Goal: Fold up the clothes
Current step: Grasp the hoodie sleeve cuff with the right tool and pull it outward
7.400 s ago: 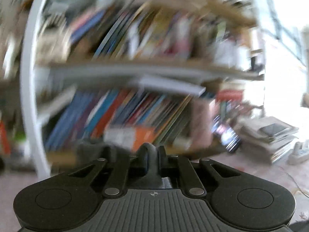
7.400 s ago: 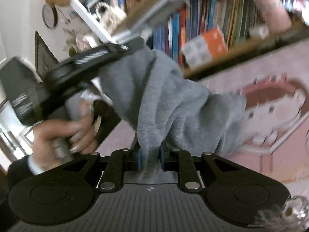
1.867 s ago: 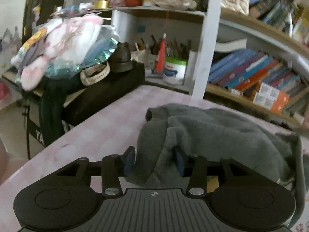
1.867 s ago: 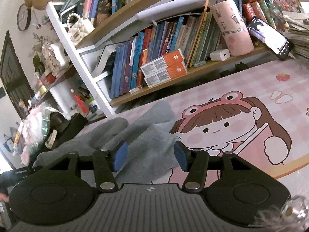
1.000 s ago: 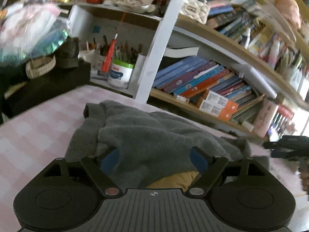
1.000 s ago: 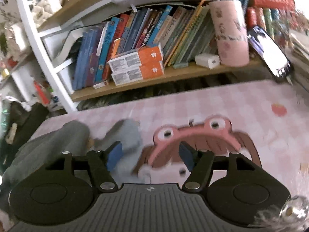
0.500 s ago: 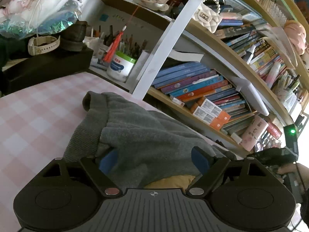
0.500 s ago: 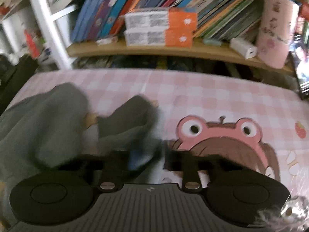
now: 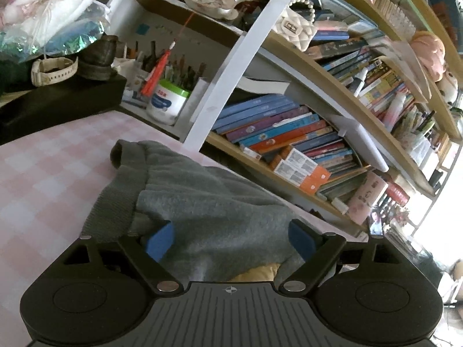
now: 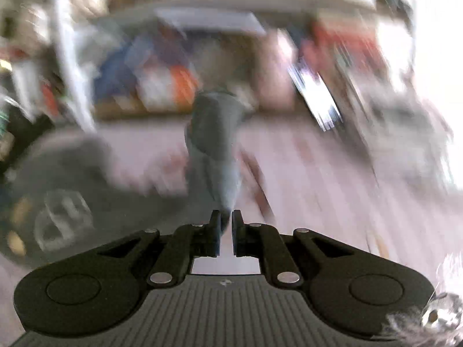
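The crumpled grey knitted sweater (image 9: 202, 202) lies unfolded on the pink checked desk (image 9: 43, 179). The left gripper (image 9: 231, 238) hangs wide over it, gripping nothing. The right gripper (image 10: 226, 221) pinches a grey sleeve (image 10: 215, 144); folding has barely begun.

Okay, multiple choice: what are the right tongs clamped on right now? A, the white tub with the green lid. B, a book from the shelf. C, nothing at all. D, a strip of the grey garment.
D: the right tongs are pinched shut on a strip of the grey garment, which rises straight out from between them.
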